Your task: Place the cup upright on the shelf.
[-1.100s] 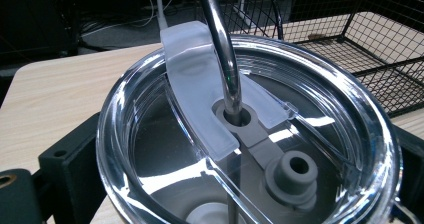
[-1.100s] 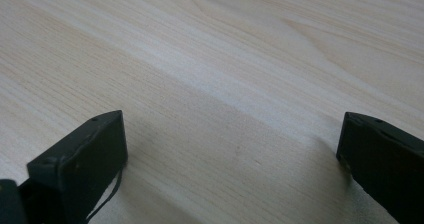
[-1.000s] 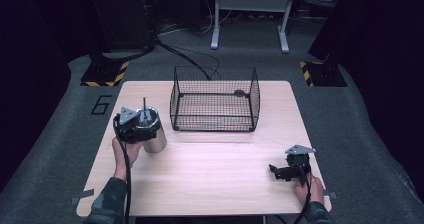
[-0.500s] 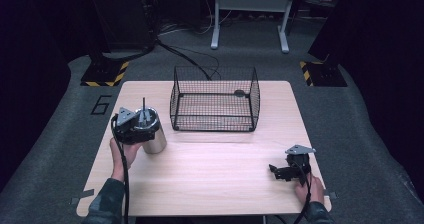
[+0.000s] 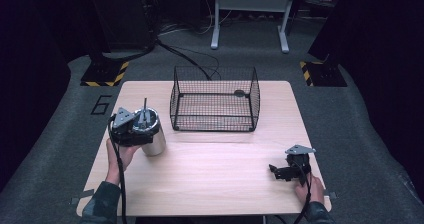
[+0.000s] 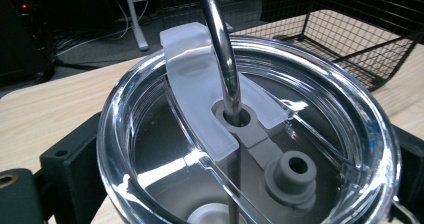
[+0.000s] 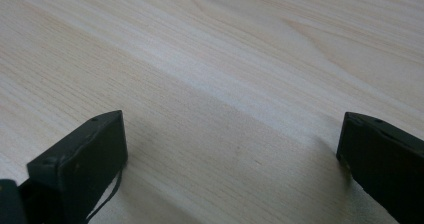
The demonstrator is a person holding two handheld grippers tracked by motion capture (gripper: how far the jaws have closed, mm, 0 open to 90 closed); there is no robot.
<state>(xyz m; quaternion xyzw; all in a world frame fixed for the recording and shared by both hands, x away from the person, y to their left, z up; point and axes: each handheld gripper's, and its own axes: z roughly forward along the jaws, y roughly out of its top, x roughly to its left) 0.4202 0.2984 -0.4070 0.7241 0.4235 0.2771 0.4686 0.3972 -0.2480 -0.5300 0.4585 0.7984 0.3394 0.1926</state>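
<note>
Steel tumbler [image 5: 152, 136] with clear lid [image 6: 250, 134] and metal straw [image 6: 220, 44], standing on the wooden table [image 5: 215, 179] just left of the wire basket [image 5: 215, 104] and a little nearer the person. The left gripper [image 5: 131, 129] clasps the tumbler, one black jaw on each side of it below the lid. The right gripper [image 5: 289, 171] rests low over bare table well to the right of the tumbler, near the basket's right front corner, its jaws spread wide with nothing between them
</note>
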